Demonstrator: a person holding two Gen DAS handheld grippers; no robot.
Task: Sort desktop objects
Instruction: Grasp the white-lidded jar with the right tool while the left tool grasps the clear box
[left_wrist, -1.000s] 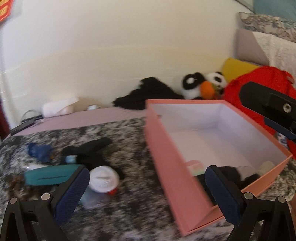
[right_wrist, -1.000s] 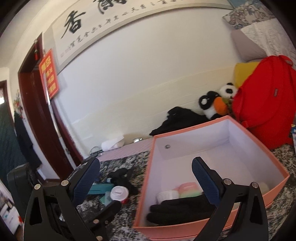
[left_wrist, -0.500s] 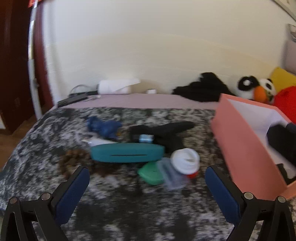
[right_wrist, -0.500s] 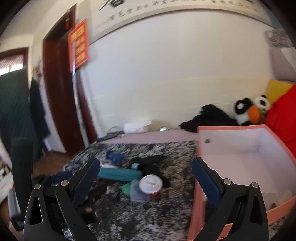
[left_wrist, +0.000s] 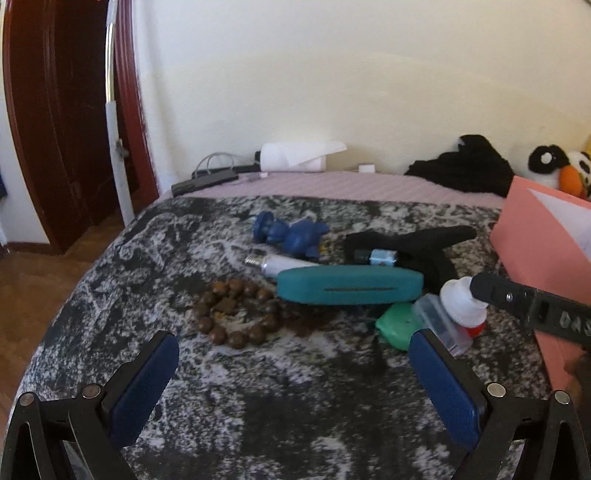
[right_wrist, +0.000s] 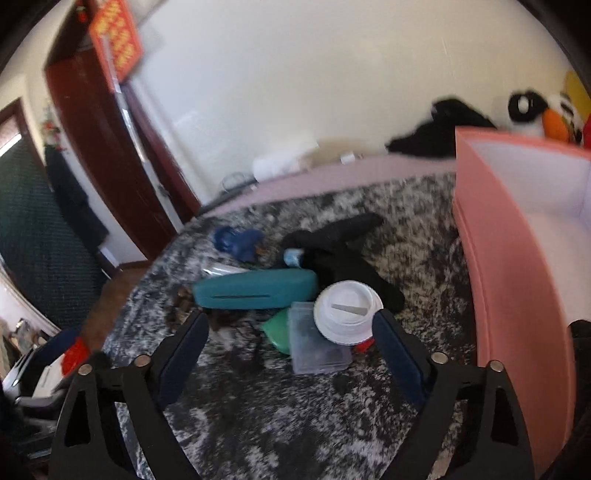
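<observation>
On the black-and-white cloth lies a cluster: a teal case, a brown bead bracelet, a blue toy, a black glove, a white-lidded jar, a clear plastic box and a green piece. My left gripper is open, low over the cloth in front of the bracelet. My right gripper is open, its fingers flanking the clear box and jar from above. The pink box stands at the right.
A silver tube and a small blue-capped item lie by the case. Behind the cloth a pink mat holds a paper roll, cables, black clothes and a plush toy. A dark red door stands left.
Both grippers swung left, away from the pink box, toward the cluster of loose objects. The right gripper dropped close above the jar and clear box. Both stayed open.
</observation>
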